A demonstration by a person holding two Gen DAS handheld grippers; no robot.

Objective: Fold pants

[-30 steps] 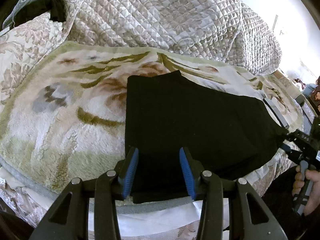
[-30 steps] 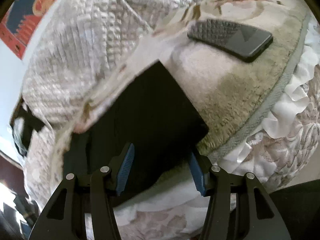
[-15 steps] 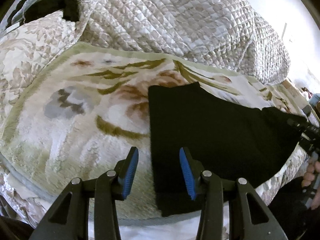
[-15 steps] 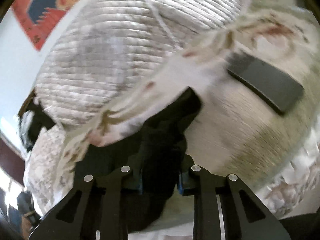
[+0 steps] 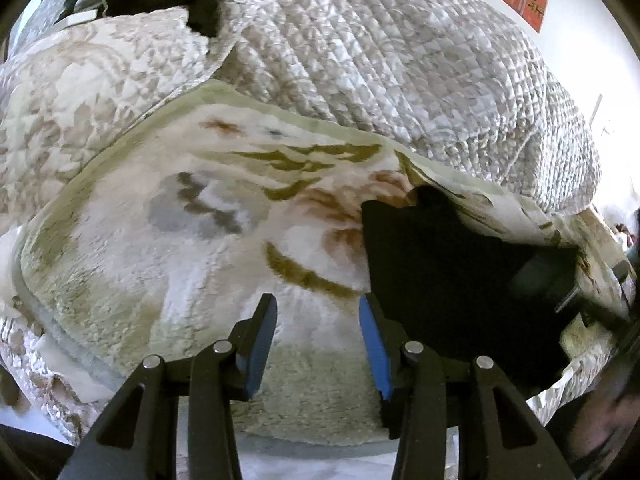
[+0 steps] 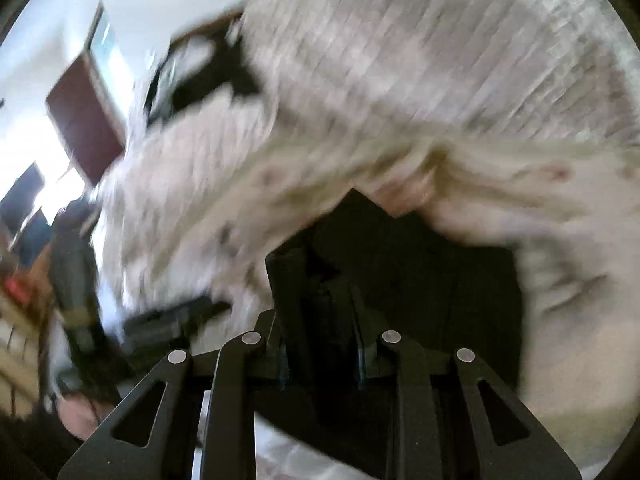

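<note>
Black, soft-looking fabric, the folded pants (image 5: 460,292), lies on a fleecy cream blanket with olive and rust flower patterns (image 5: 168,248), which is spread over a bed in front of a heaped grey-white quilted cover (image 5: 400,72). In the left wrist view the pants sit to the right of the left gripper (image 5: 318,344), whose blue-padded jaws stand spread over bare blanket with nothing between them; the cloth's near left edge runs just beside the right-hand blue pad, and its long axis stretches away rightward toward the bed's edge. That far end is where the right gripper (image 6: 320,356) works: its view is badly smeared, yet the jaws are drawn close with a bunched thickness of the black cloth pinched between the pads, and the rest of the garment spreads ahead and to the right of them. So the right hand is the one that has the pants, and the left is beside them, not on them. Judging by this layout, the next fold would carry the gripped end across toward the left gripper's side, along the garment's length. A dark shape at the right rim of the left view is probably the other tool, but it is too blurred to say.
</note>
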